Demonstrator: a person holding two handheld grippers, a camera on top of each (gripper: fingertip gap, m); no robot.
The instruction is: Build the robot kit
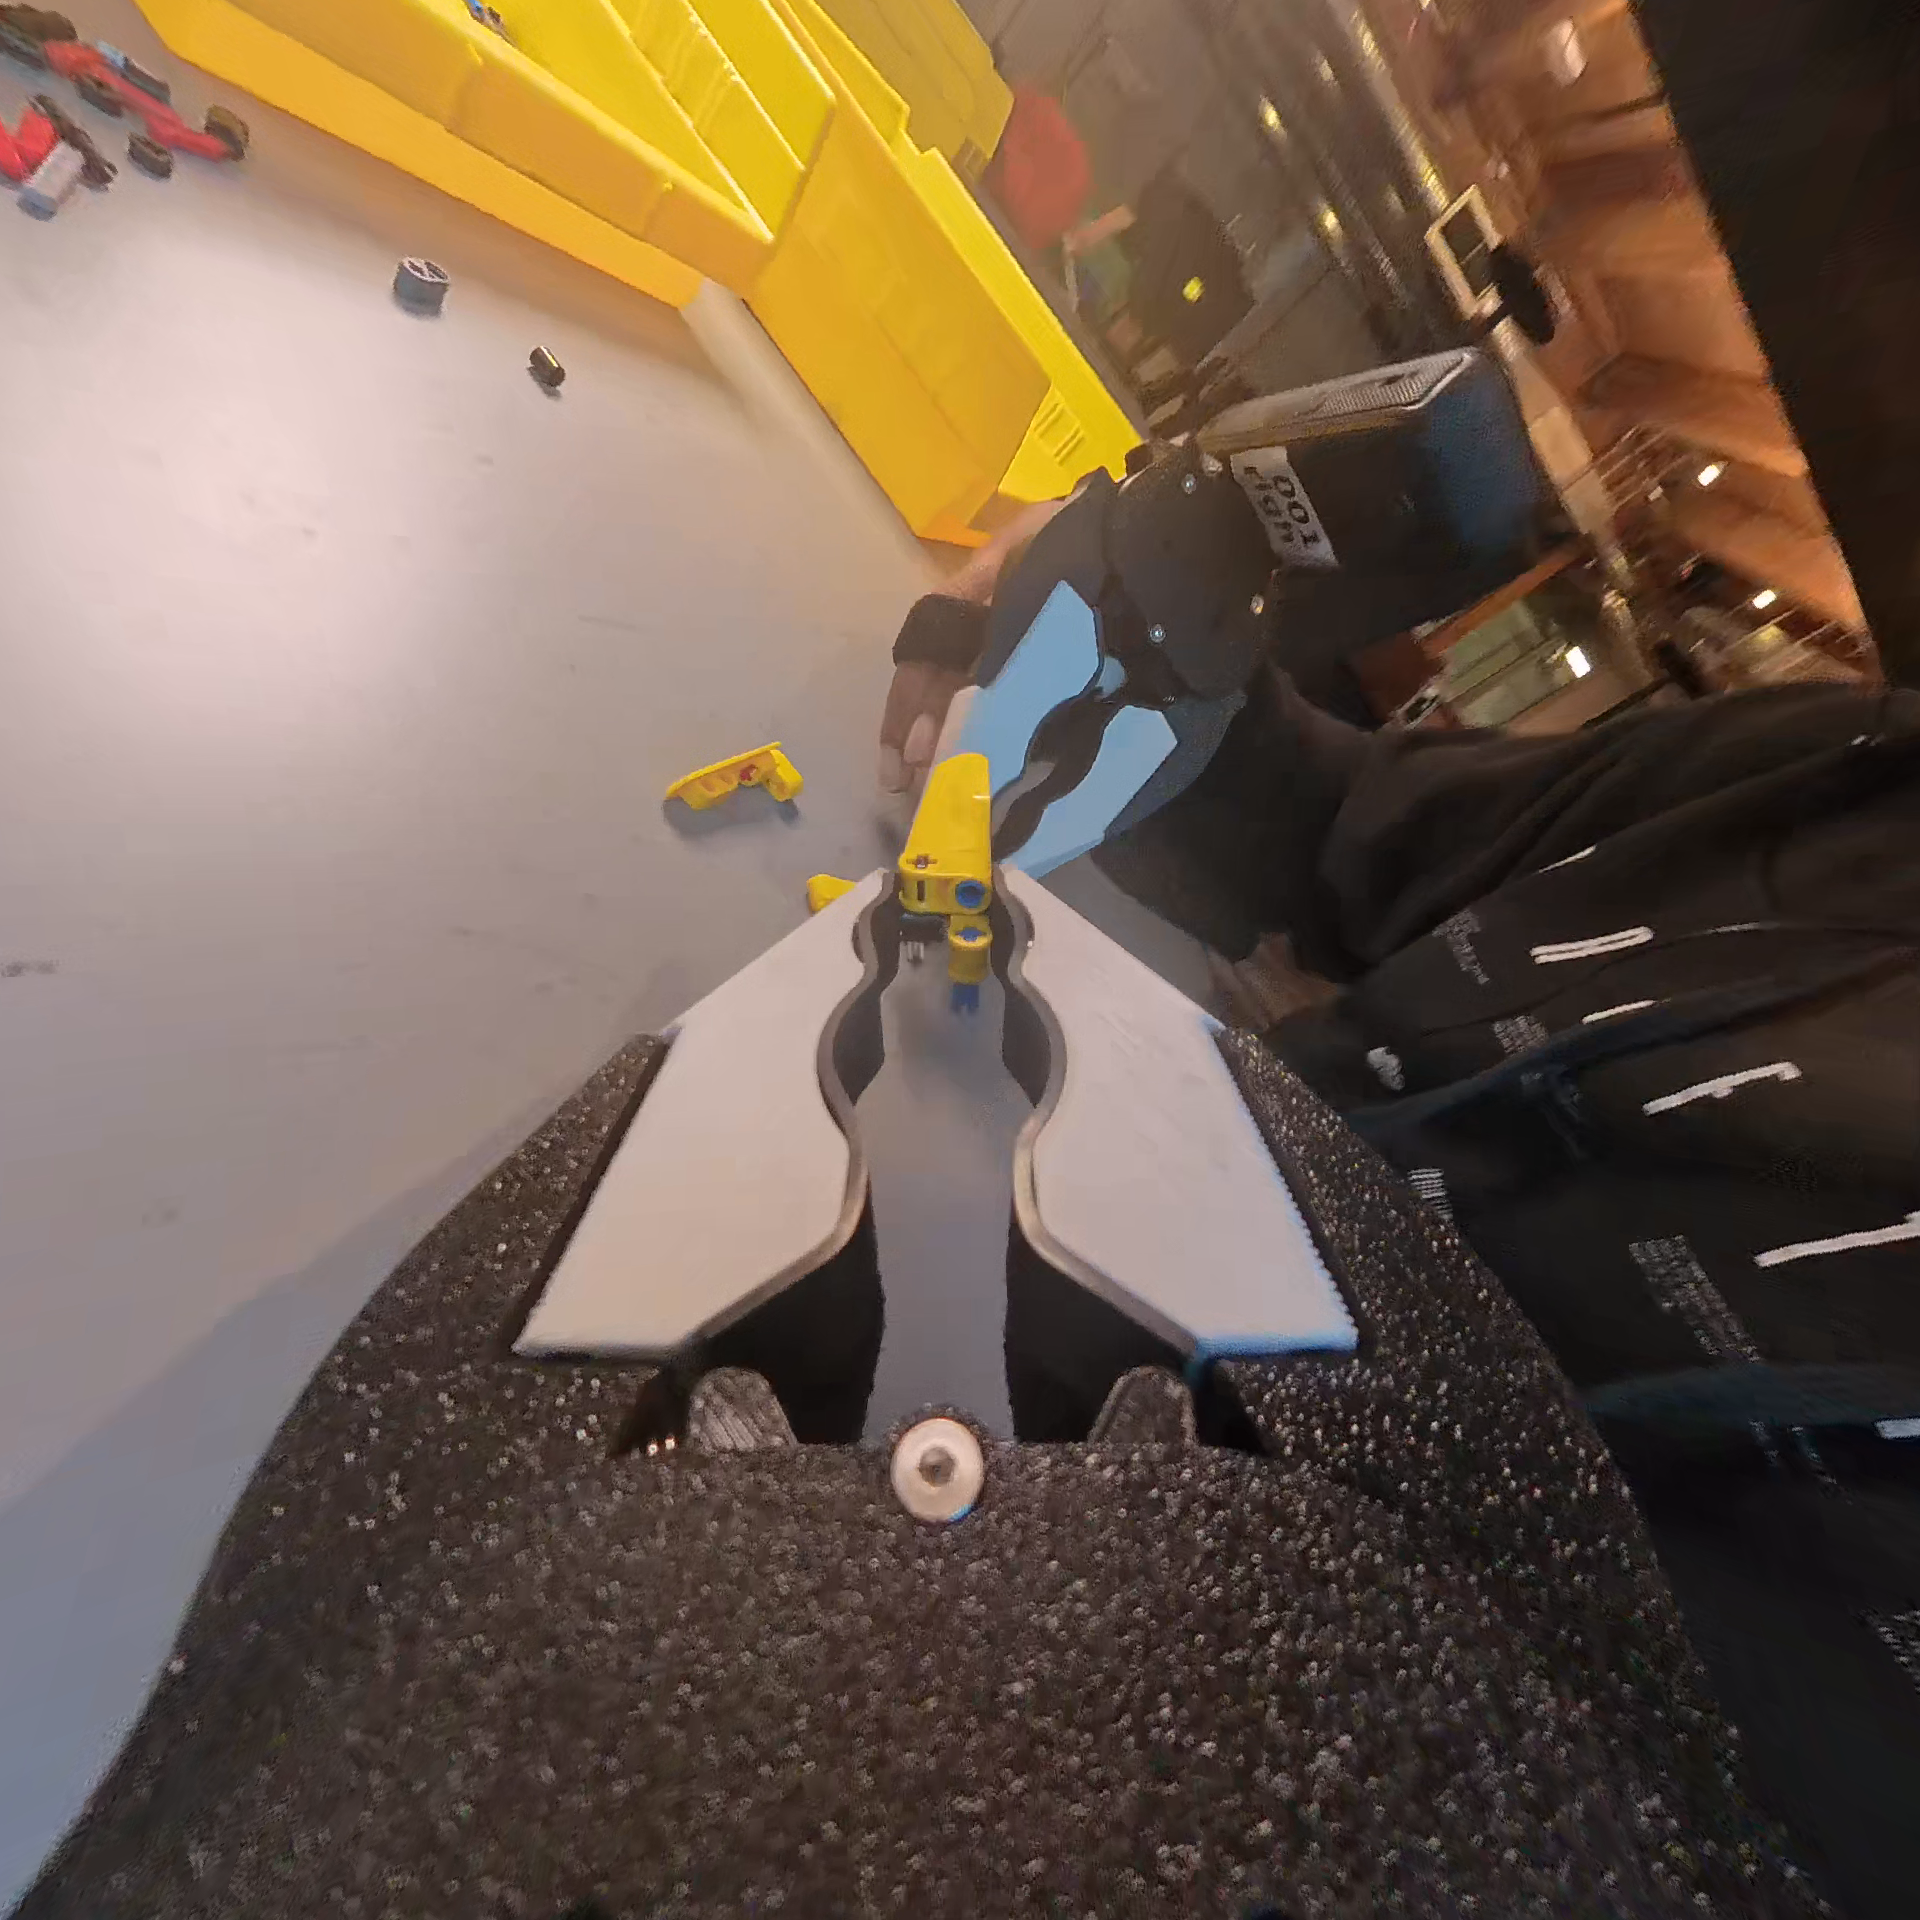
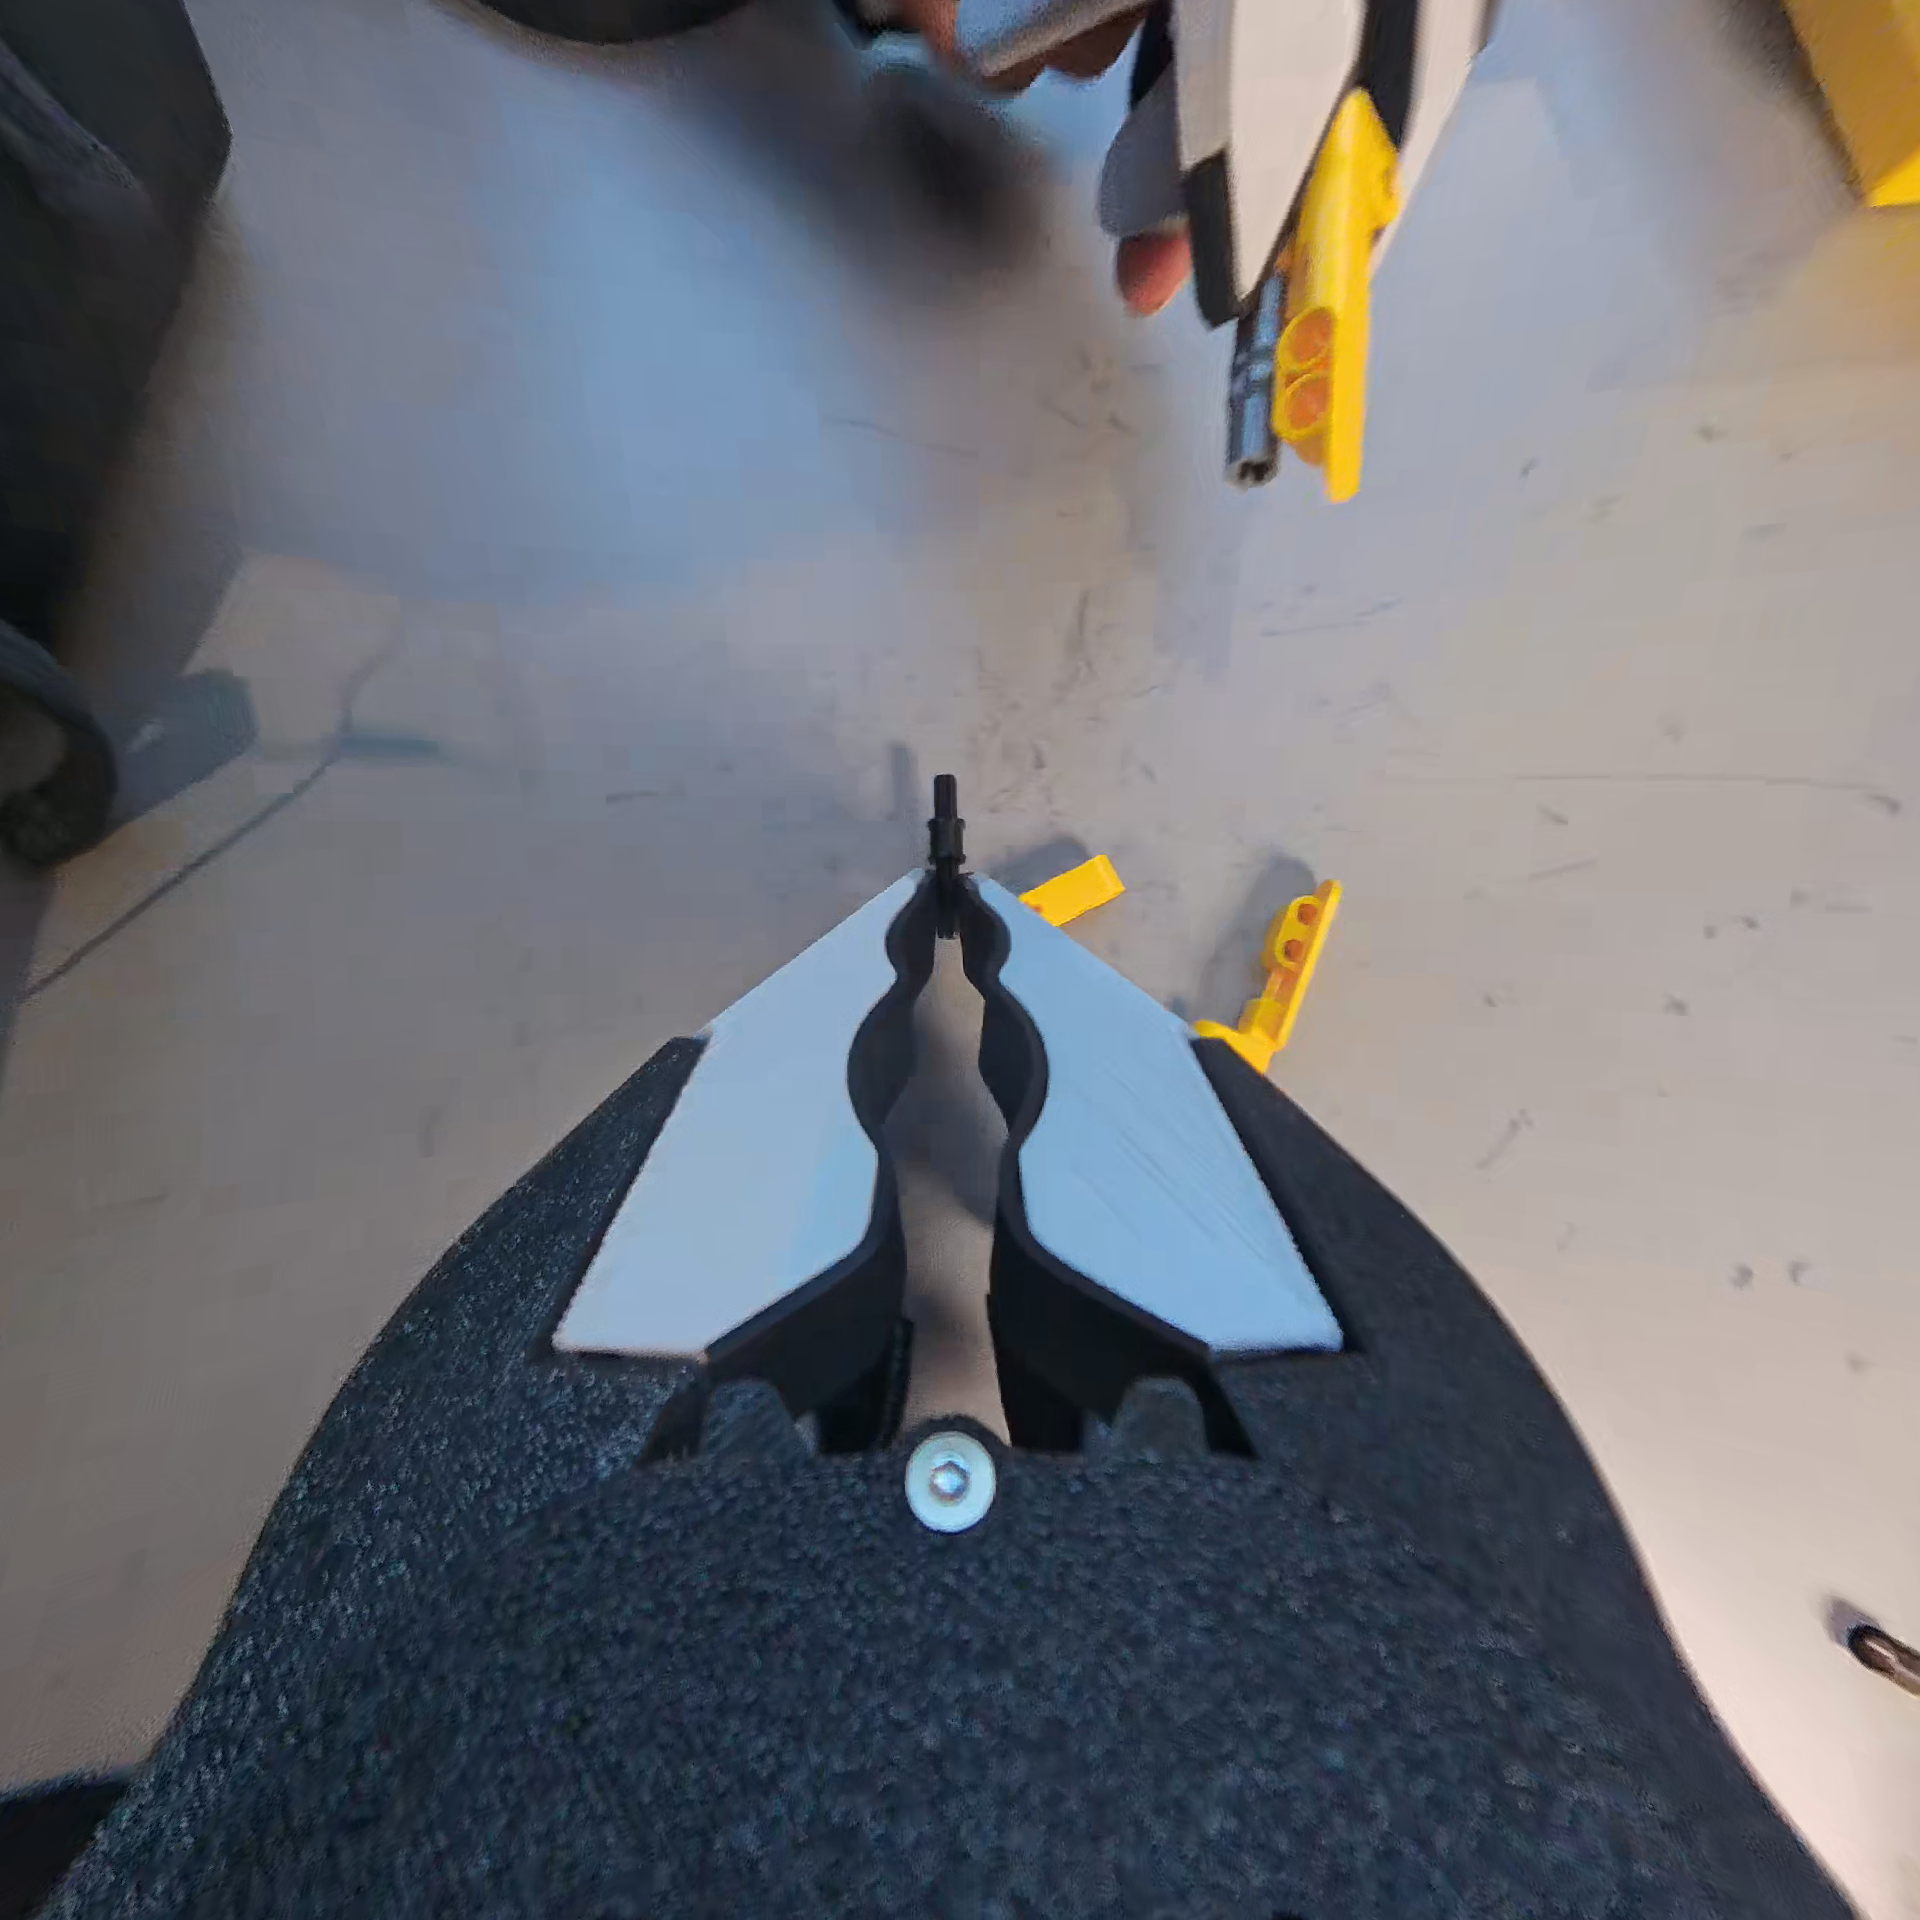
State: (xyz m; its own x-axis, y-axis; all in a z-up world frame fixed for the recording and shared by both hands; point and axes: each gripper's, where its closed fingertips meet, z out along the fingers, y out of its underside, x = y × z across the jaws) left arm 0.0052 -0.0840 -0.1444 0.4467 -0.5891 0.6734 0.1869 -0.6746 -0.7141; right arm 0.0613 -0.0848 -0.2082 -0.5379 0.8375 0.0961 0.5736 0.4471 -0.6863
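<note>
My left gripper (image 1: pixel 943 891) is shut on a yellow toy-brick assembly (image 1: pixel 945 831) with blue pins, held above the grey table (image 1: pixel 312 623). The same assembly shows in the right wrist view (image 2: pixel 1335 312), with a grey axle beside it. My right gripper (image 2: pixel 945 883) is shut on a small black pin (image 2: pixel 945 821) that sticks out past the fingertips. In the left wrist view the right gripper (image 1: pixel 1023 831) sits just behind the yellow assembly. A yellow part (image 1: pixel 732 777) lies on the table to the left of the two grippers.
Yellow bins (image 1: pixel 727 156) line the table's far side. Red and black toy car parts (image 1: pixel 104 114) and loose black wheels (image 1: pixel 421 281) lie at the far left. Two yellow pieces (image 2: pixel 1288 966) lie by my right fingers. A person's dark jacket (image 1: pixel 1558 1039) is at the right. My right fingertips sit around 9 cm from my left ones.
</note>
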